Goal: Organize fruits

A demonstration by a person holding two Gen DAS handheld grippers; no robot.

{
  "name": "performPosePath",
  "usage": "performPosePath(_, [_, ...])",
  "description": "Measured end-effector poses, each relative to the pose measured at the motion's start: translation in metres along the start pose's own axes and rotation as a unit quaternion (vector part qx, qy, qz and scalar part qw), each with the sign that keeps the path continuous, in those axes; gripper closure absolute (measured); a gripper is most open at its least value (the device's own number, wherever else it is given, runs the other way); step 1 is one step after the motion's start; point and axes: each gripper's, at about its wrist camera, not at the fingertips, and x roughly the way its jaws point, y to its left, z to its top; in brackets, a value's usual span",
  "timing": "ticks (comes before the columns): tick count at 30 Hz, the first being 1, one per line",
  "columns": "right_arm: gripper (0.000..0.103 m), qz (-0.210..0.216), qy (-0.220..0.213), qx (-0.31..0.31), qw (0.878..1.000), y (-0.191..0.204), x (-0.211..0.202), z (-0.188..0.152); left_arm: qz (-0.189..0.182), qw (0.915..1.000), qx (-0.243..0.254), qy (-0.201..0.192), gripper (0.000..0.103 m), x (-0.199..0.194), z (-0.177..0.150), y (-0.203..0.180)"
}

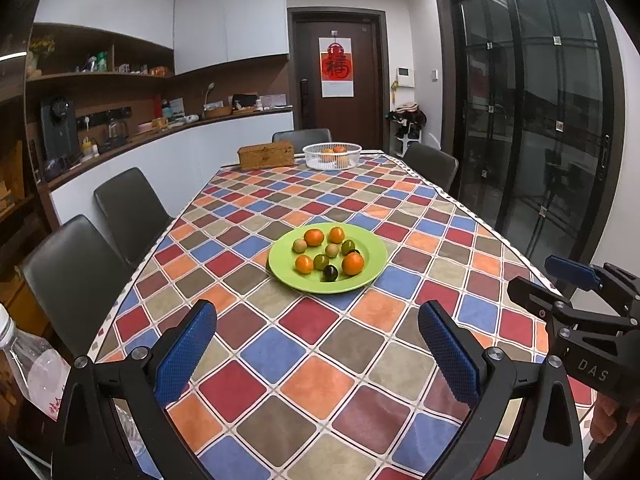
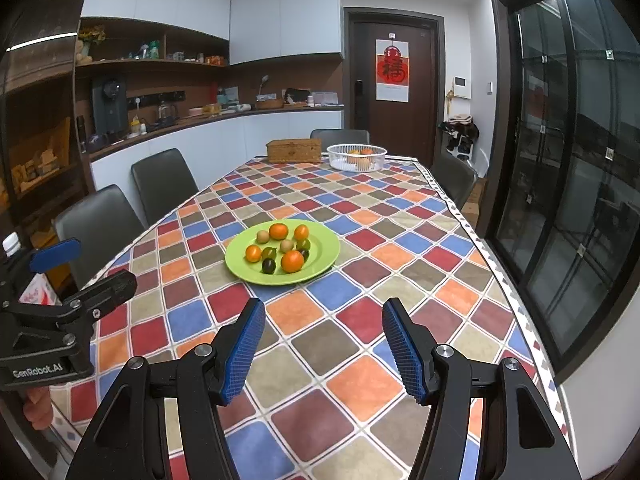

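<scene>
A green plate (image 1: 372, 254) (image 2: 324, 246) sits mid-table and holds several small fruits: orange ones (image 1: 353, 263) (image 2: 292, 261), pale tan ones (image 1: 299, 245), green ones and a dark one (image 1: 330, 272) (image 2: 269, 266). A white basket (image 1: 332, 156) (image 2: 357, 157) with more fruit stands at the far end. My left gripper (image 1: 318, 316) is open and empty, above the table short of the plate. My right gripper (image 2: 324, 312) is open and empty, also short of the plate. Each gripper shows at the side of the other's view (image 1: 576, 280) (image 2: 68, 268).
A wicker box (image 1: 266, 155) (image 2: 294, 151) stands beside the basket. Dark chairs (image 1: 128, 208) (image 2: 164, 184) line the table's left side, more at the far end and right. A plastic bottle (image 1: 24, 360) stands at the near left. The checkered tablecloth (image 1: 320, 360) covers the table.
</scene>
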Motion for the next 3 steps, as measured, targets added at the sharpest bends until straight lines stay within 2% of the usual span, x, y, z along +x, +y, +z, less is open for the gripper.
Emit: performPosePath(3, [0.041,0.001,0.002,-0.001,1.0,0.0015,-0.0001,-0.0009,0.004,1.0,0.0,0.001,0.0,0.0002,-0.0013,0.001])
